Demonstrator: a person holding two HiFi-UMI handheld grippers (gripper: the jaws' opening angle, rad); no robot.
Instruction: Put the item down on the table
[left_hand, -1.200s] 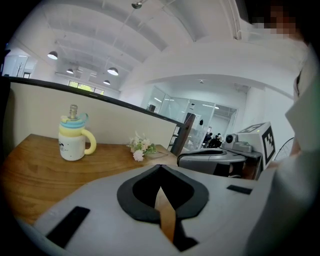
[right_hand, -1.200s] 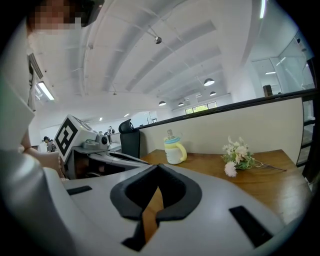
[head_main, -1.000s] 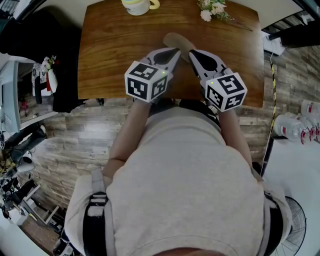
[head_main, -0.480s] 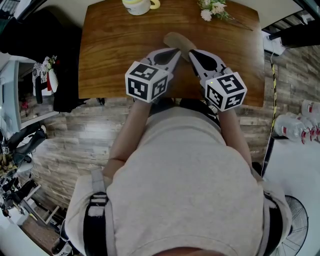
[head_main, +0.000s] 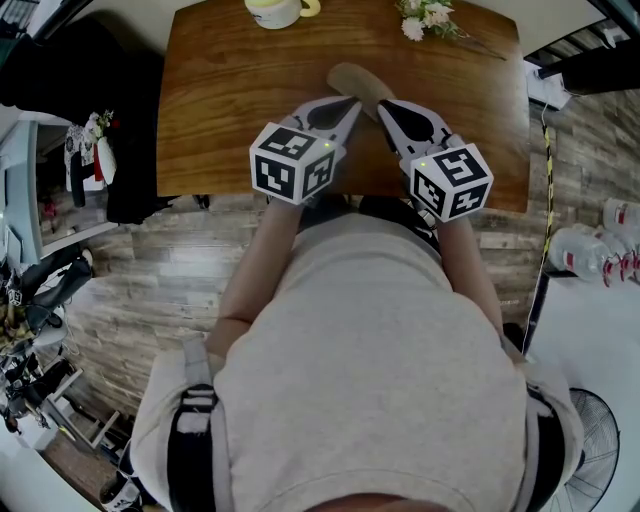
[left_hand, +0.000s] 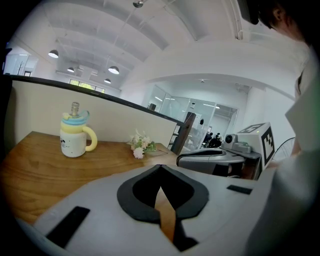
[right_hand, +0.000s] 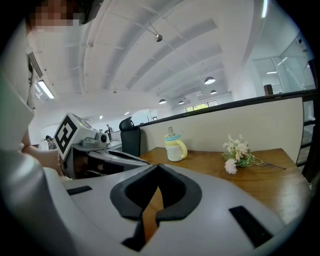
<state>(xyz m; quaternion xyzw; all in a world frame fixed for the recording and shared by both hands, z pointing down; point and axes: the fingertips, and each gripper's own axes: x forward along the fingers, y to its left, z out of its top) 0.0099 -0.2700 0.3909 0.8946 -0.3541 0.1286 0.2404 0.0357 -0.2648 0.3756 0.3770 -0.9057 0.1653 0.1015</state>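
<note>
1. Wooden table (head_main: 220, 110) is the biggest thing going: brown top with a clear grain, seen from straight above in the head view.
2. Left gripper (head_main: 350, 103) sits over the near half of the tabletop, between the middle and the near edge, with its marker cube toward the person. In its own view the black pads meet at the tips. Nothing's clamped in there, you just see wood through the little gap lower down.
3. Right gripper (head_main: 384, 106) is right next to it, pointing the same way toward the far edge. Same deal: jaws fully closed and holding nothing. The two tips are close together but not touching each other.
4. Tan item (head_main: 352, 80), an oblong thing, lies flat on the tabletop around the middle, just past both sets of tips. Neither gripper has hold of it. Can't tell if its near end actually touches the right tip or is just beside it.
5. Cream mug (head_main: 272, 12) with a yellow handle and a blue lid stands upright at the far edge, left of the middle.
6. Small bunch of pale flowers (head_main: 425, 20) lies at the far edge, toward the far right corner, well apart from the mug.
</note>
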